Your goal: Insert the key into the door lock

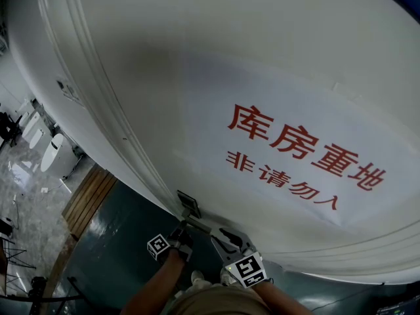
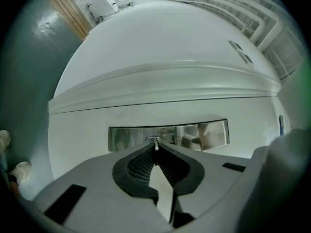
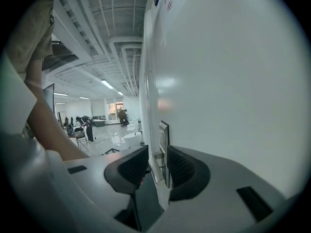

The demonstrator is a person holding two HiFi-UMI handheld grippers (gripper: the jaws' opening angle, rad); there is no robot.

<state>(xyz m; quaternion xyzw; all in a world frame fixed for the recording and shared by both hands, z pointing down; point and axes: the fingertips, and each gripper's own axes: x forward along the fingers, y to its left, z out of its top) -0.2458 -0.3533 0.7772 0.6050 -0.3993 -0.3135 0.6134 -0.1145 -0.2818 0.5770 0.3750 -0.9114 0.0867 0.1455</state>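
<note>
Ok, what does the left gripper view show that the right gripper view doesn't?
Only the left gripper view: the lock plate face-on, and the left gripper shut on the key, whose tip is at the keyhole. Only the right gripper view: the right gripper with the door handle between its jaws (pad contact unclear), the person's arm, and the hall beyond. Both: the white door and that lock plate, seen edge-on from the right.

A thin silver key [image 2: 155, 146] is held edge-on, tip at the keyhole [image 2: 153, 140]. The door lock [image 2: 209, 134] is faced with a rectangular steel plate.
</note>
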